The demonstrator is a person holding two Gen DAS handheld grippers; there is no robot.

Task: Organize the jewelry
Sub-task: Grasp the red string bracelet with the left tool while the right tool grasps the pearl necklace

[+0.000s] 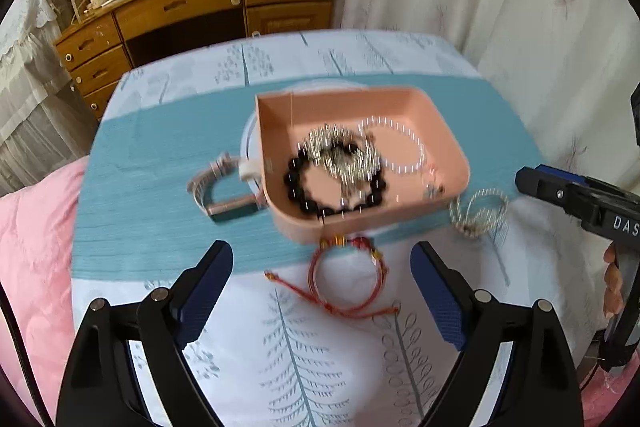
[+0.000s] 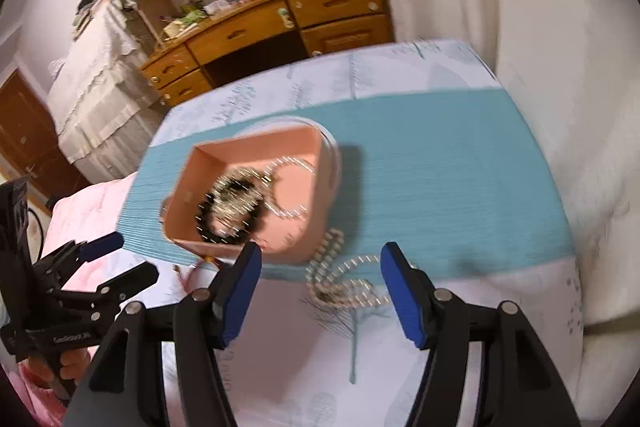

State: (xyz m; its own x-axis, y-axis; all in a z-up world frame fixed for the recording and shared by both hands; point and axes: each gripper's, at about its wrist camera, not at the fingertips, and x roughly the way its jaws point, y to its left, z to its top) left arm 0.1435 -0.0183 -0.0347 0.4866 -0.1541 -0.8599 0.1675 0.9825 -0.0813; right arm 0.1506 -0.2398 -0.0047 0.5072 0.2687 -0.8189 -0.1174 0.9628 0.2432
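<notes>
My left gripper (image 1: 322,291) — spread, empty — straddles the red cord bracelet (image 1: 346,283); pink tray (image 1: 404,99) rim at twelve o'clock. My right gripper (image 2: 320,291) — spread — frames the pearl strand (image 2: 344,279).

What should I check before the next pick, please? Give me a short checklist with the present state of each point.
1. Left gripper open and empty: ok.
2. Red cord bracelet lies on the cloth between the left fingers, outside the pink tray: ok for a pick.
3. Right gripper open and empty: ok.
4. Pearl bracelet lies on the cloth just beyond the right fingertips, beside the tray: ok.
5. Tray has room: ok; a black bead bracelet and silver chains already lie inside.
6. Watch left of the tray not yet put away: not ok.
7. Pictures sharp enough for fine aiming: not ok, blurred.
</notes>
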